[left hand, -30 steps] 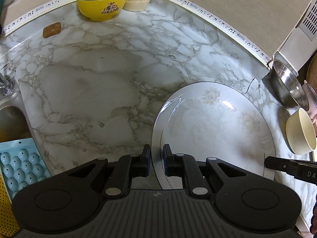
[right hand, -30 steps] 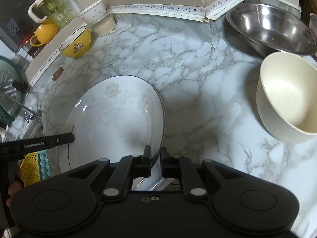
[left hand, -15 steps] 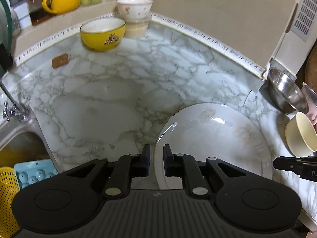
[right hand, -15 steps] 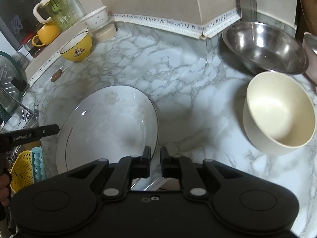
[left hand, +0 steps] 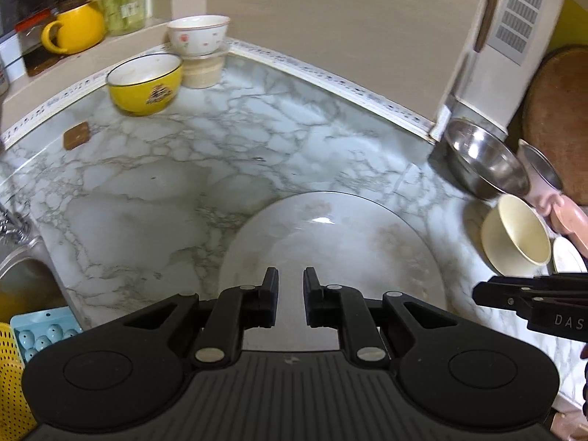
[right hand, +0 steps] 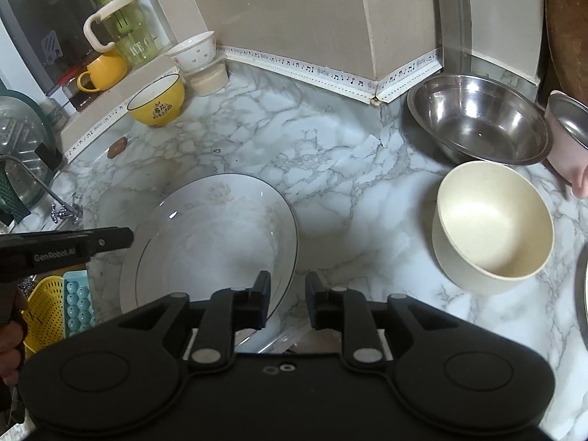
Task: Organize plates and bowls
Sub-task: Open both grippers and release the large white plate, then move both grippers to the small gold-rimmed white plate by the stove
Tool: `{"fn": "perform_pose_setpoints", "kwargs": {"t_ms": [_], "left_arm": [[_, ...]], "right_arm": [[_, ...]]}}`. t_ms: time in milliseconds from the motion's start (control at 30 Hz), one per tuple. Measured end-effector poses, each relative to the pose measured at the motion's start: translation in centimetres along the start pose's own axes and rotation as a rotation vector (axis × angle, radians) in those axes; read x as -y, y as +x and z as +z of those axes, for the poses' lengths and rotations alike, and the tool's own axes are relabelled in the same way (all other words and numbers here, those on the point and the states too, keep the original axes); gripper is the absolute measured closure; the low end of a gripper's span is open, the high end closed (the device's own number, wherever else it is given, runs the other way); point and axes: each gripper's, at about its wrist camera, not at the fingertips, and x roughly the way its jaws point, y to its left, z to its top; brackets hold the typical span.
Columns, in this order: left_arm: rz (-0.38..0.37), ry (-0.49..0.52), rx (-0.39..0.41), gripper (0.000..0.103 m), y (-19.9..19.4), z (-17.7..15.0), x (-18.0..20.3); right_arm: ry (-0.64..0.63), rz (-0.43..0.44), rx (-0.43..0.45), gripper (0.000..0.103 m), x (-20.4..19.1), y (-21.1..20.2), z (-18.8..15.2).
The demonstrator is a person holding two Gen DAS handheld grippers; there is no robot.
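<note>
Marble counter (right hand: 330,169) bearing large white plate (right hand: 220,235) — lying flat, face up, no long axis, seemingly just set down. Right gripper (right hand: 287,303) hovering at plate's near rim, jaws just opening, nothing between. Left gripper (left hand: 290,299) hanging nearly shut, gripping nothing — cream bowl (right hand: 492,226) waiting right.

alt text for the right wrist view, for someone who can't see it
The right tongs stand open just past the near rim of a large white floral plate on a marble counter; their jaws have just been opening, nothing between them. A cream bowl and a steel bowl sit to the right, a yellow bowl far left.
</note>
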Motion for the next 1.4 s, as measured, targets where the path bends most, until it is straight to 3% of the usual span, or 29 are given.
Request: {"fn": "perform_pose_setpoints", "kwargs": {"t_ms": [100,133,200,267,300,667,1000,1267,1400], "left_arm": [[-0.021,0.024,0.007,0.088,-0.5,-0.2,1.1],[-0.031,0.031,0.008,0.084,-0.6,-0.3,1.5],[-0.050,0.050,0.020,0.068,-0.9,-0.3,2.4],[-0.064,0.074,0.047,0.038,-1.5,-0.4,3.4],[-0.068,0.086,0.064,0.035,-1.7,-0.5,3.9],[-0.200,0.211,0.099,0.025,-2.2,-0.1,10.2],[-0.298,0.293,0.084,0.024,-1.0,0.2,16.7],[-0.387,0.433,0.021,0.024,1.3,0.4,26.1],[-0.396,0.500,0.001,0.024,2.6,0.4,30.8]], "right_arm": [[-0.001,-0.001,0.021,0.053,0.1,-1.0,-0.3],[-0.007,-0.005,0.033,0.051,0.1,-1.4,-0.4],[-0.012,-0.014,0.053,0.041,0.2,-2.2,-0.5],[-0.008,-0.030,0.080,0.032,0.6,-3.2,-0.8],[-0.011,-0.035,0.087,0.027,0.8,-3.6,-0.9],[0.048,-0.160,0.217,0.002,5.0,-9.0,-2.5],[0.135,-0.260,0.278,0.001,9.9,-12.3,-4.1],[0.238,-0.429,0.274,0.001,17.3,-14.7,-5.8],[0.263,-0.486,0.264,0.001,20.7,-15.1,-6.3]]}}
